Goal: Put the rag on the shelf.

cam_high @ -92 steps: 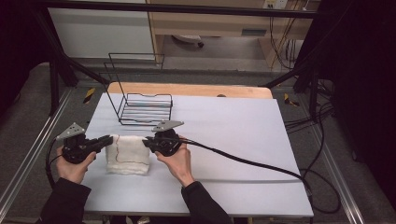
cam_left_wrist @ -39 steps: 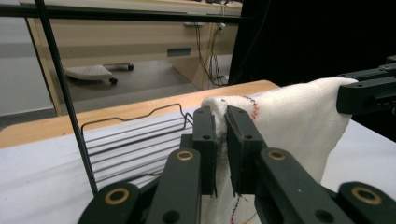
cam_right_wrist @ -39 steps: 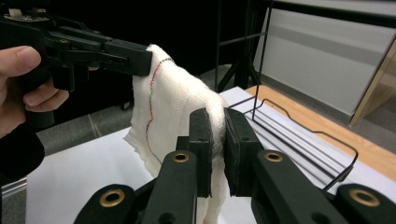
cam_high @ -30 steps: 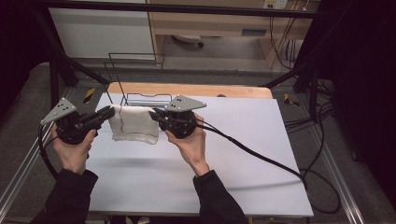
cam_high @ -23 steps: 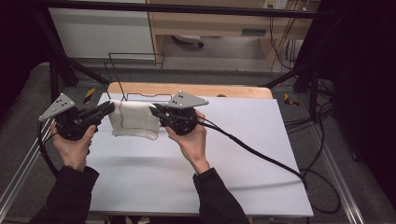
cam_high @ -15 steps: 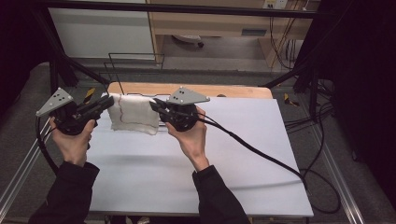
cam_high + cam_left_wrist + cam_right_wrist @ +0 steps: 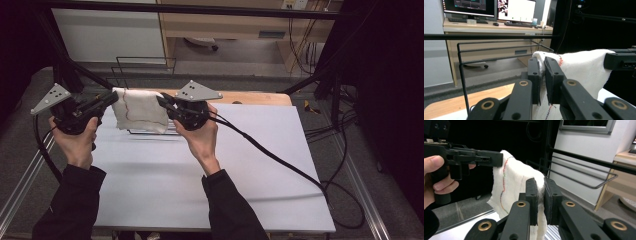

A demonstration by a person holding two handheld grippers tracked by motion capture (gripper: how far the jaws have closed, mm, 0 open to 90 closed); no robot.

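I am holding one white cloth [image 7: 140,110] up in the air. It is soft and a bit bumpy, like a thin towel, with a wiggly line of red and green stitching near one edge. It hangs down in loose folds.

I have two grippers. My left gripper [image 7: 111,98] is pinched shut on the cloth's one top corner. My right gripper [image 7: 162,100] is pinched shut on the other top corner. In each gripper view, a bit of white cloth is squeezed tight between the two black jaws. So the cloth is stretched between my two grippers, and the rest of it hangs below them, off the table [image 7: 240,165].

Just behind the grippers there is one black wire rack [image 7: 145,67] with thin bars. I think the cloth's bottom edge hangs in front of the rack's floor, but from above I cannot be sure if it touches.

Past the rack there is one wooden board [image 7: 250,97] along the far edge of the table. One white sheet covers the table top.
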